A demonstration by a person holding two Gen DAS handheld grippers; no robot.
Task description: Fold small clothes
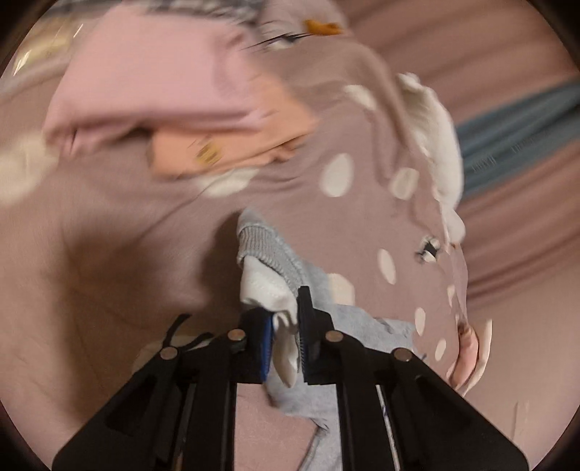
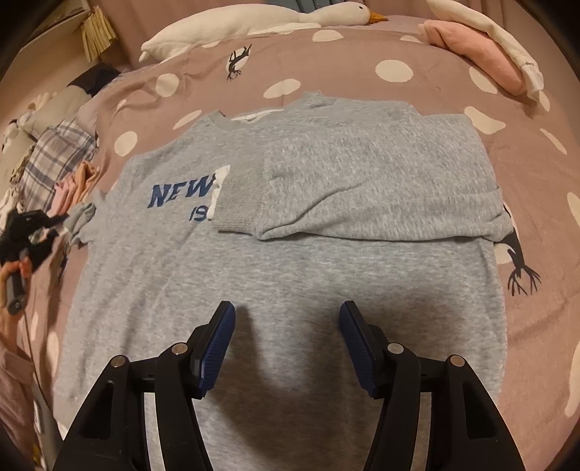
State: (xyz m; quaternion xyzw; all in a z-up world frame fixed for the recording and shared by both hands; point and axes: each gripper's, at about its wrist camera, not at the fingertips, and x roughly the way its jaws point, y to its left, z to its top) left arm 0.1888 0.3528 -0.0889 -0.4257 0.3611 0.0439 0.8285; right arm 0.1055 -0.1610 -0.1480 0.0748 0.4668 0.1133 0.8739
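Observation:
A grey sweatshirt with blue "NEW" lettering lies flat on the bed. Its right sleeve is folded across the chest. My right gripper is open and empty, just above the sweatshirt's lower part. My left gripper is shut on the cuff of the left sleeve, grey ribbing with a white inner layer, and holds it off the bed. It also shows in the right wrist view at the sweatshirt's left edge, held by a hand.
The bed has a dusty-pink spotted cover. Folded pink and peach clothes lie ahead of the left gripper. A white goose plush, pink clothes and plaid fabric lie around the bed's edges.

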